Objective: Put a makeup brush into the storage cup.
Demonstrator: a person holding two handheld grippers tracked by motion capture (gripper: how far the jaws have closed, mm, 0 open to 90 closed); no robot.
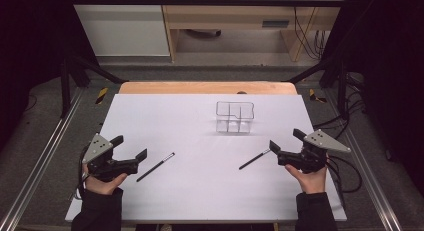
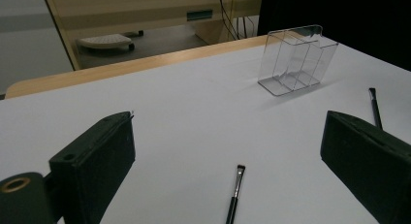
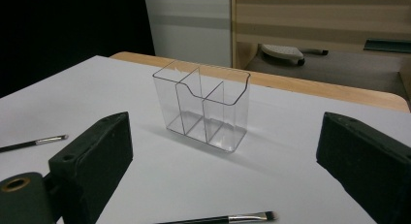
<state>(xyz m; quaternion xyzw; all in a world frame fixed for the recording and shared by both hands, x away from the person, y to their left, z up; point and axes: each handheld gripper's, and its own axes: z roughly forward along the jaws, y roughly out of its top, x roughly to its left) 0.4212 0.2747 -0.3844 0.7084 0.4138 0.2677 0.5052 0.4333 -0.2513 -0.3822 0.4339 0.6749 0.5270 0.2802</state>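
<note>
The white table carries a clear plastic organiser standing upright toward twelve o'clock. The left gripper at eight o'clock and the right gripper at four o'clock both have jaws apart, holding nothing. One brush lies just beside the left jaws, another brush just beside the right. Each handle is thin and flat on the table, so closing jaws may skid it aside; a clumsy drop-in could tip the light organiser.

Open white table all round, sole obstacle the clear organizer mid-back, two flat brushes nearer.
</note>
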